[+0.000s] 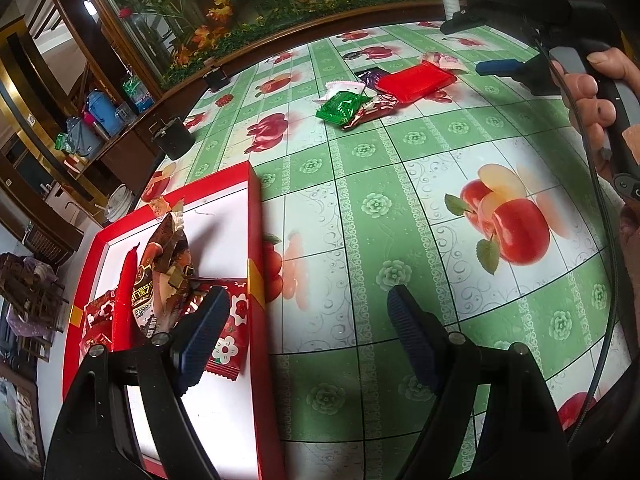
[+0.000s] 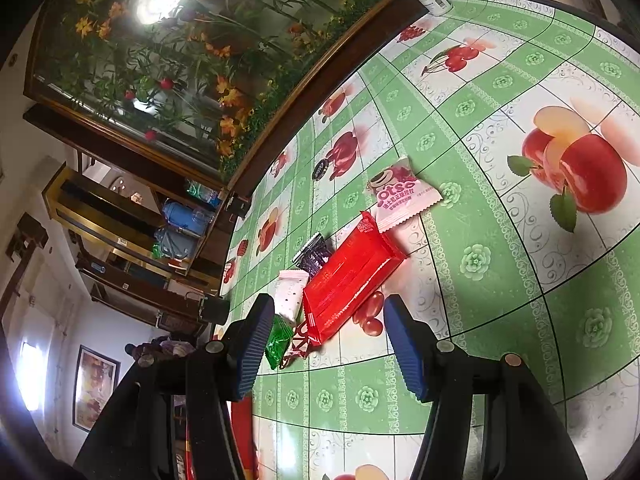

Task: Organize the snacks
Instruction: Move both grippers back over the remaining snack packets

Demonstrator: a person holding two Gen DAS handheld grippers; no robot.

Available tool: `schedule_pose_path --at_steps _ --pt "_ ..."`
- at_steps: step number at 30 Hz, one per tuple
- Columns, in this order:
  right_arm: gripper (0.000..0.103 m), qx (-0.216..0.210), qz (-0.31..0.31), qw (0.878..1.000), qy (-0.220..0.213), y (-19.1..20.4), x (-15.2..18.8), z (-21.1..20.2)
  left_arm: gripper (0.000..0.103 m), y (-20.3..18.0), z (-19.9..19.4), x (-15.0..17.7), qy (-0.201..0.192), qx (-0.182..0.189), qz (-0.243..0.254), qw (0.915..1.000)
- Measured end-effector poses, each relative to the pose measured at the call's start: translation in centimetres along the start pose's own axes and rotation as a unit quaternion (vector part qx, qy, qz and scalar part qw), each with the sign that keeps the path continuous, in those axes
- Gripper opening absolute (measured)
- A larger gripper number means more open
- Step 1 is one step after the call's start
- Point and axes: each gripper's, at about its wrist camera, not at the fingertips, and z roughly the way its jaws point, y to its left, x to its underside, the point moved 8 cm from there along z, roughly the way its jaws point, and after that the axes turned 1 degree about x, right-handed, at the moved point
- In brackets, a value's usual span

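Reaching for the loose pile is your step in hand, as I judge it: your right gripper hangs released over the near end of the pile with nothing between its jaws, so lower it squarely over one packet and close on the packet's body, not a crimped edge, or it may slip; take the top one first so the others are not dragged. Your left gripper is also released and empty, one finger over the red box at the table's near left, the other over the tablecloth. Inside the box you have about four packets already, a long red one, a brown one and two red flowered ones, though overlap makes that count unsure. Farther out on the cloth, six remain: a green packet, a red-and-white one beside it, a white dotted one, a big red one, a dark purple one and a pink-and-white one farthest away.
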Motion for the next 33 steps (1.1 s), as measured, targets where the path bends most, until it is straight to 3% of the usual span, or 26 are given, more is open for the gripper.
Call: schedule_pose_path --at_steps 10,21,25,30,33 --pt "0.060 0.015 -0.003 1.000 0.003 -0.6 0.1 0.5 0.081 -0.3 0.6 -0.8 0.008 0.025 0.011 0.9996" --pt "0.060 0.040 -0.008 0.999 0.002 -2.4 -1.5 0.9 0.081 5.0 3.2 -7.6 -0.007 -0.007 0.013 0.9999" --pt "0.060 0.044 -0.015 0.999 -0.011 -2.9 -3.6 1.2 0.081 6.3 5.3 -9.9 0.009 -0.004 0.003 0.9999" --pt "0.060 0.060 -0.014 0.998 0.004 -3.5 -6.3 3.5 0.081 6.4 6.2 -11.8 0.010 0.004 0.007 0.9999" --pt "0.060 0.091 -0.035 0.995 0.016 -3.3 -6.8 5.5 0.081 6.3 6.7 -12.8 0.009 0.005 0.014 0.9998"
